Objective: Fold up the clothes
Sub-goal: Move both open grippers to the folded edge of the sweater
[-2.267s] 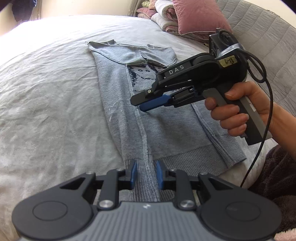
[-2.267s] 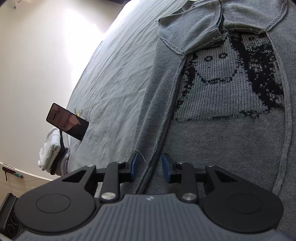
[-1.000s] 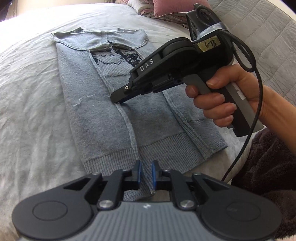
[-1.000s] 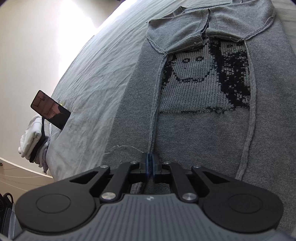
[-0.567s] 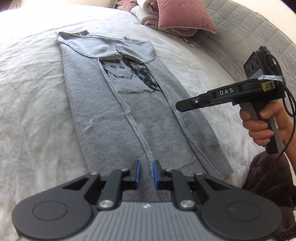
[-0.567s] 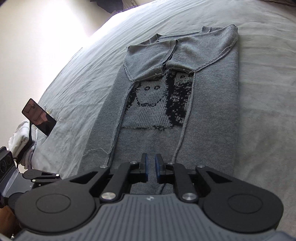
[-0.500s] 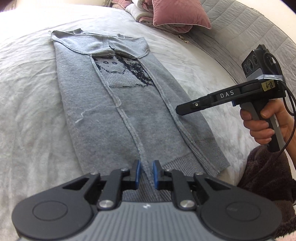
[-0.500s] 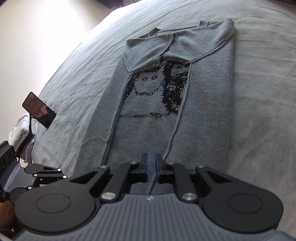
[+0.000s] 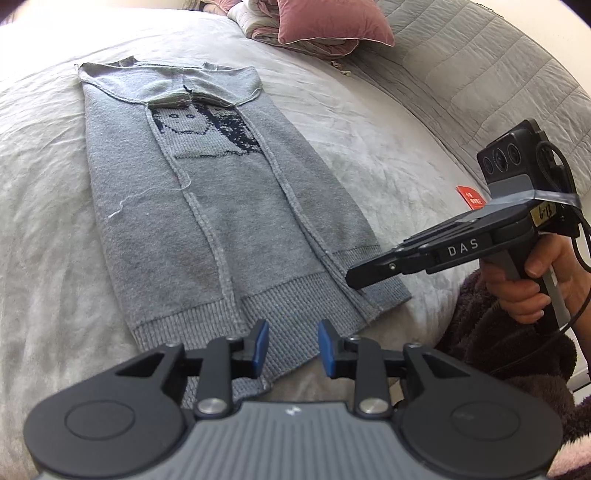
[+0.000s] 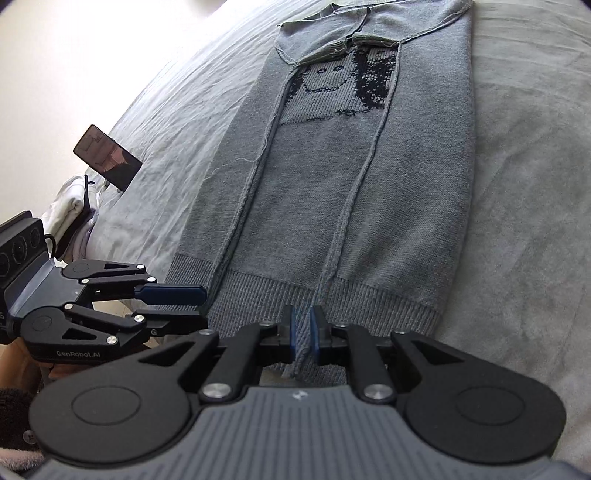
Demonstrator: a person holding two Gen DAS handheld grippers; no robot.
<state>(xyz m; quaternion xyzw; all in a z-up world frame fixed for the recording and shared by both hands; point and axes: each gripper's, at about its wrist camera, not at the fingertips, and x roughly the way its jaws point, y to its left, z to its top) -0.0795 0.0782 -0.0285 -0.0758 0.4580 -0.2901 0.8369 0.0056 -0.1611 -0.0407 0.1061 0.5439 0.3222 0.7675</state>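
Observation:
A grey knit sweater [image 9: 221, 206] lies flat on the bed, inside out, sleeves folded in, a dark face pattern near the collar. It also shows in the right wrist view [image 10: 354, 177]. My left gripper [image 9: 290, 349] is open over the ribbed hem, left of centre; from the right wrist view it [image 10: 199, 306] hovers just off the hem's left corner. My right gripper [image 10: 302, 330] is nearly closed around a raised seam at the hem; in the left wrist view it [image 9: 351, 277] sits over the hem's right corner.
The bed [image 9: 48, 177] has a pale grey cover. A pink pillow and folded bedding [image 9: 325, 26] lie at the far end. A quilted grey headboard [image 9: 480, 81] runs along the right. A phone on a stand [image 10: 107, 157] stands at the bed's left edge.
My left gripper has opened wider at the hem. My right gripper has come down from mid-sweater to the hem's right side and now pinches a seam there.

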